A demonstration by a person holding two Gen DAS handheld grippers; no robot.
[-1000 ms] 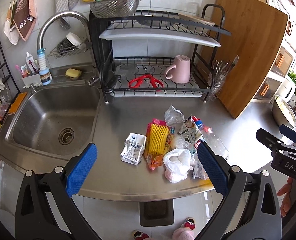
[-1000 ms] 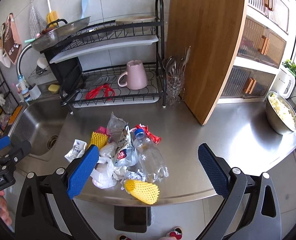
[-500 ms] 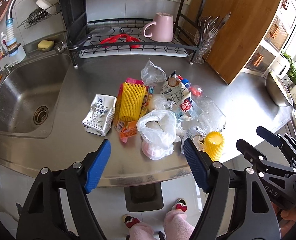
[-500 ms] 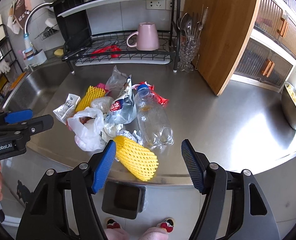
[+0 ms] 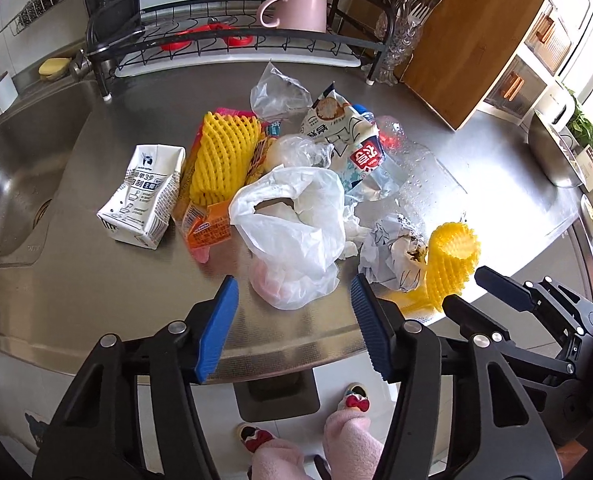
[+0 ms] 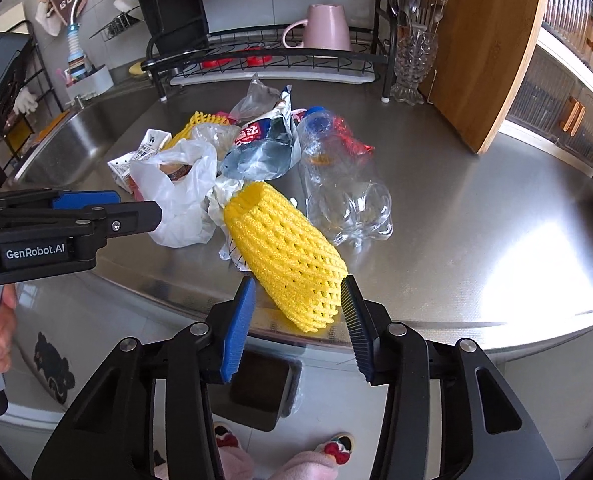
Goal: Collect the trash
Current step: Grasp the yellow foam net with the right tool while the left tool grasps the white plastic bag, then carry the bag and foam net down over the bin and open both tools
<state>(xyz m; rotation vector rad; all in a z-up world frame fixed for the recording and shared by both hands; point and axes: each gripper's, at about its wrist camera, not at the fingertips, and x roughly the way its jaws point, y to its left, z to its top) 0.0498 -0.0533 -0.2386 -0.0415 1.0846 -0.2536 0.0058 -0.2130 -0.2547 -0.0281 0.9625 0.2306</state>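
Right tool (image 6: 294,312): fingers either side of the yellow foam net (image 6: 284,264) at the table (image 6: 476,240) edge, not clearly pinching.
Left tool (image 5: 292,320): spread wide, empty, before the white plastic bag (image 5: 296,220).

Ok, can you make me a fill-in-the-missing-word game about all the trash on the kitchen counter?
1. The foam net between the right gripper fingers is colored ____.
2. The mug on the dish rack is colored ____.
3. The white plastic bag lies in front of the ____ gripper.
4. The clear bottle has a ____ cap.

Missing words: yellow, pink, left, blue
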